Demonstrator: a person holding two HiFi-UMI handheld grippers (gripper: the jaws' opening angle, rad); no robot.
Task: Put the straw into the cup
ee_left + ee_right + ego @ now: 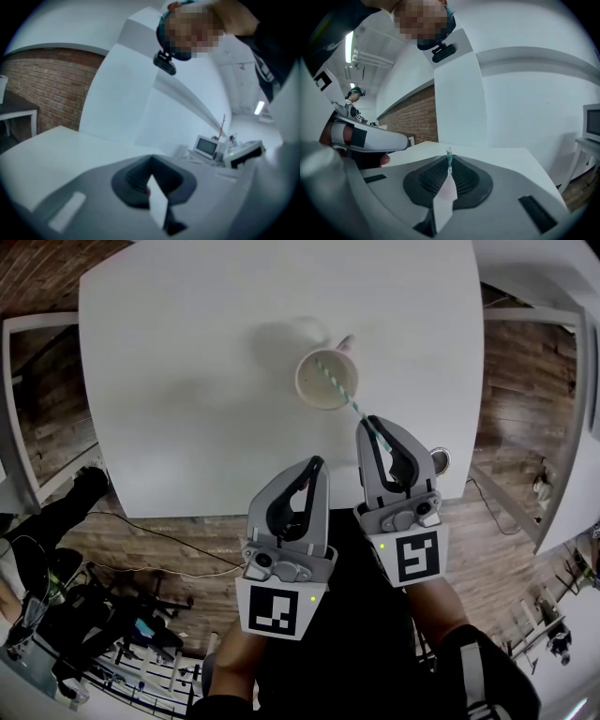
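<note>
The green-and-white striped straw [339,385] leans with its lower end inside the cup [314,392]; the rim hides how deep it reaches. Its upper end is pinched between the shut jaws of the right hand-held gripper [373,425], and only a short tip shows past them. The left hand-held gripper [317,463] is closed on nothing, at the near edge of the tabletop [187,381]. A pink bit behind the cup is unclear. The tabletop is white, over a wood floor [141,549], with a brick wall [42,89] beyond.
</note>
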